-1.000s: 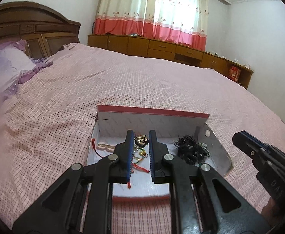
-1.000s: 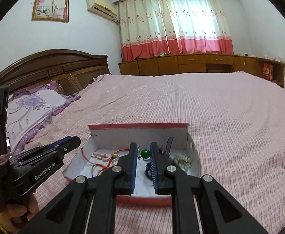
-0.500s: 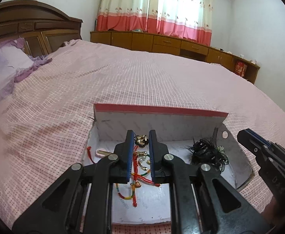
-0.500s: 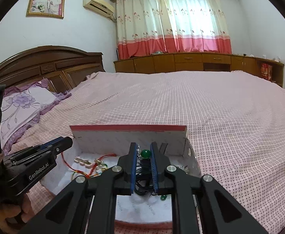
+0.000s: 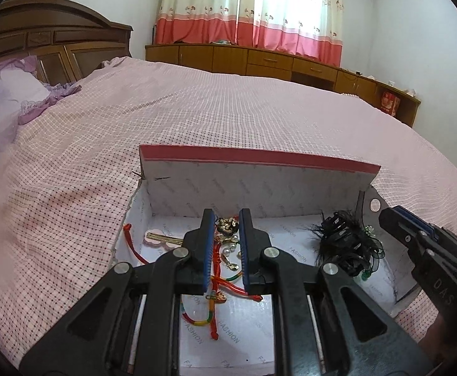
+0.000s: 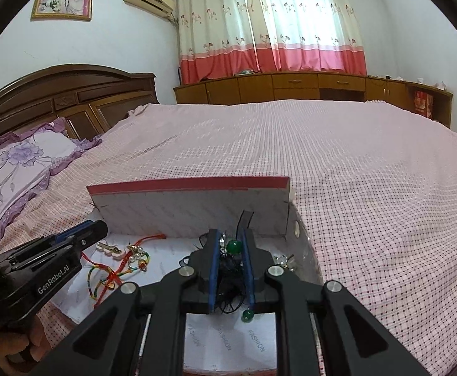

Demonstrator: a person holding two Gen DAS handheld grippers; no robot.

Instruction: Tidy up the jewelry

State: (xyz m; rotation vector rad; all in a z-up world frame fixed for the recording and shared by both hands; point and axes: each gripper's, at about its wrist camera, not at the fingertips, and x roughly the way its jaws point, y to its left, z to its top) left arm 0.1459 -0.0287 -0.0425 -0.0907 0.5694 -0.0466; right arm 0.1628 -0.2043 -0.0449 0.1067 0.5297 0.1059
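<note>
A shallow white box with a red rim [image 5: 259, 159] lies on the bed and holds jewelry. My left gripper [image 5: 225, 219] is open, low over a tangle of red cord, gold and pearl pieces [image 5: 223, 250]; a pink hair clip [image 5: 158, 238] lies to its left. My right gripper [image 6: 231, 241] is open over a black feathery hair piece [image 6: 230, 274] with green beads [image 6: 234, 246]. That hair piece also shows in the left wrist view [image 5: 344, 244]. The red cord tangle shows in the right wrist view [image 6: 118, 271]. The box rim shows there too [image 6: 187, 188].
The box's right side flap [image 5: 375, 206] is folded outward. The pink checked bedspread [image 5: 228, 109] surrounds the box. A purple pillow [image 6: 24, 156] and wooden headboard [image 6: 71, 94] lie at the left; low cabinets [image 6: 306, 84] line the far wall.
Both grippers have moved forward and down, closer over the box's contents. The jaw gaps look the same.
</note>
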